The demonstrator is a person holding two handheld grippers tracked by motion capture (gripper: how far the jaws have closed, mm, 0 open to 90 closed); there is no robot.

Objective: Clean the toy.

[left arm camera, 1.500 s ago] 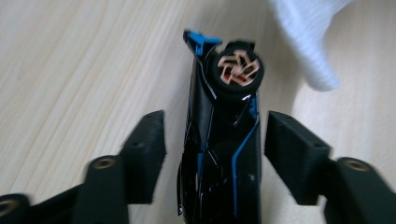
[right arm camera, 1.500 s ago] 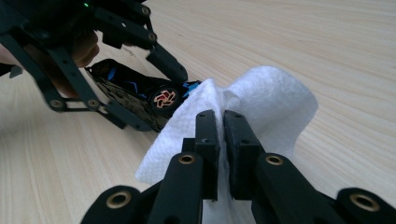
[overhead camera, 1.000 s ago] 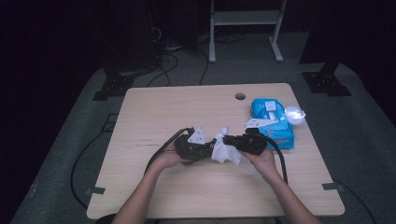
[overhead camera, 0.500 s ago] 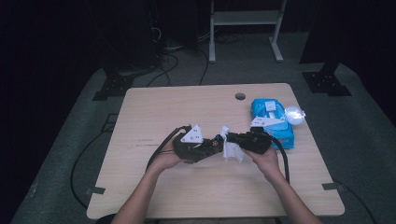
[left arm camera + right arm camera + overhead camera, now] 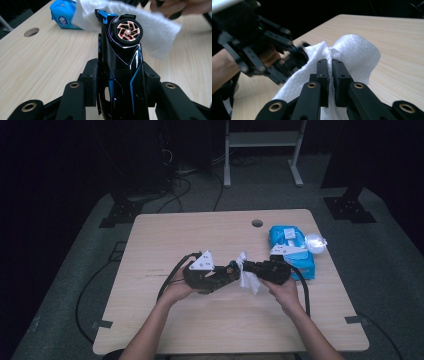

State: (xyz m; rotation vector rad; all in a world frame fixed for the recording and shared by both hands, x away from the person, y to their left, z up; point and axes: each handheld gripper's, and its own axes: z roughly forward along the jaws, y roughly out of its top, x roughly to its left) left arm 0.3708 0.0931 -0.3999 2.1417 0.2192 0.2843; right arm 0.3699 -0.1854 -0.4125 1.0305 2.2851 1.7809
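Left gripper [image 5: 120, 75]: jaws closed on a toy car [image 5: 122, 57], one pad against each flank; the car stands on end between them, nose away from the camera.
Right gripper [image 5: 330, 67]: jaws nearly together, pinching a white wipe [image 5: 354, 52] between the pads.
Car location: above the table [image 5: 165, 235], near its middle, at the left gripper's [image 5: 227, 272] tip, touching the wipe [image 5: 246, 275].
Wipe location: between the two grippers, draped past the car's far end; in the left gripper view it lies behind the upper wheel [image 5: 128, 30].
Hidden or cut off: the car's lower end runs off the bottom of the left gripper view. In the high view the car is a small dark shape against the gripper and cannot be told apart from it. In the right gripper view the car is blurred dark metal behind the wipe; whether the wipe presses on its body there cannot be told.
View differences: the left gripper view gives the car's blue trim and copper wheel spokes. The high view alone places the right gripper [image 5: 257, 269] and a blue pack [image 5: 300, 251] together, the pack just behind that gripper near the table's right edge.
Pack detail: its top flap looks lifted; the contents are too small to read.
Edges and room: both hands [image 5: 177, 292] work over the centre, well in from every edge. Bare wood lies open to the left, behind and in front. A round hole [image 5: 257, 223] sits near the far edge, clear of the work.
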